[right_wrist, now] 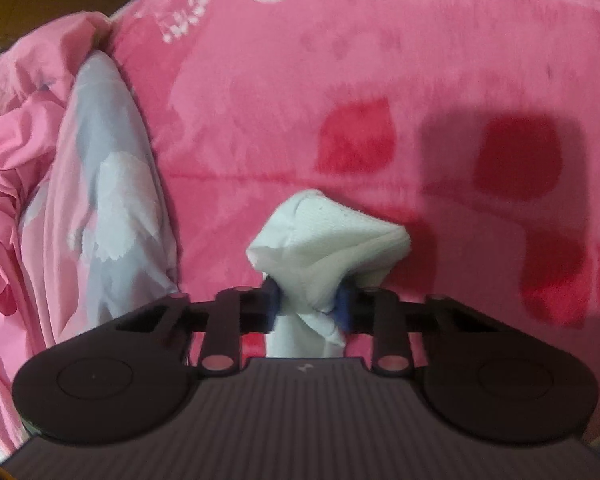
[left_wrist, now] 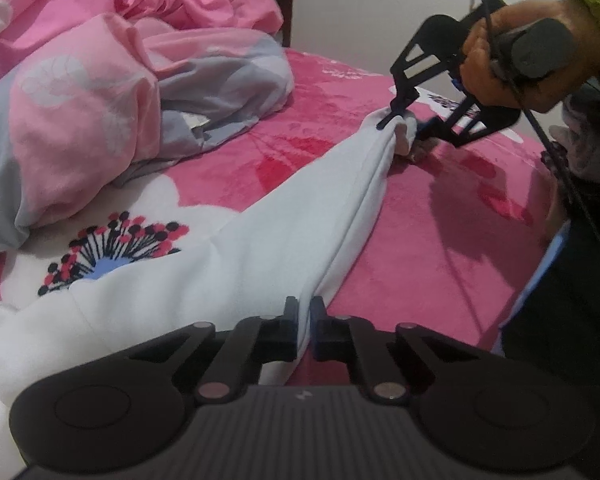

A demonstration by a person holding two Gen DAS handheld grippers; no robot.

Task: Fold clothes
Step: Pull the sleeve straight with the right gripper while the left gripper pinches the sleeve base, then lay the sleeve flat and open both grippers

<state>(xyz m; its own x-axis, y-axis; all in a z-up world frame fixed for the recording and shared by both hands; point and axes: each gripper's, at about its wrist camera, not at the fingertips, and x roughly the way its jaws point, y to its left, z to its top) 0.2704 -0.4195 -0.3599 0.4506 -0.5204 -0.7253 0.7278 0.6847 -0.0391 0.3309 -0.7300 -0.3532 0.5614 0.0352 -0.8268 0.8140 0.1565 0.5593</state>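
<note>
1. Across the pink flowered blanket [left_wrist: 440, 240] on the bed lies the white garment [left_wrist: 228, 264], most of it spread flat toward the near left. One edge is pulled up into a taut, bunched ridge running between the two tongs.

2. Left tongs [left_wrist: 305, 312] are pinched nearly closed on the near end of that ridge, with white cloth squeezed between the pads.

3. Right tongs [left_wrist: 396, 120] are clamped on the far end. In the right wrist view, a wad of white cloth balloons out past the blue pads [right_wrist: 342, 304], so they're gripping a clump of layers, not a clean single edge. Right tongs [right_wrist: 306, 304] look narrow around that bundle. A hand [left_wrist: 496, 76] in a fuzzy green cuff holds the tool.

4. Handling-wise, my guess is it's light, soft and floppy with a bit of stretch, like a knit tee or sweatshirt. No stiffness, so anything not held sags, and the plush blanket will probably drag on it.

5. For taking hold, I'd go for corners or a hem instead of a wad, since a bunched grip lets layers slip and twists the fold line.

6. Further out, a rumpled pink and grey duvet [left_wrist: 100, 112] sits piled at the far left, apart from the garment.
</note>
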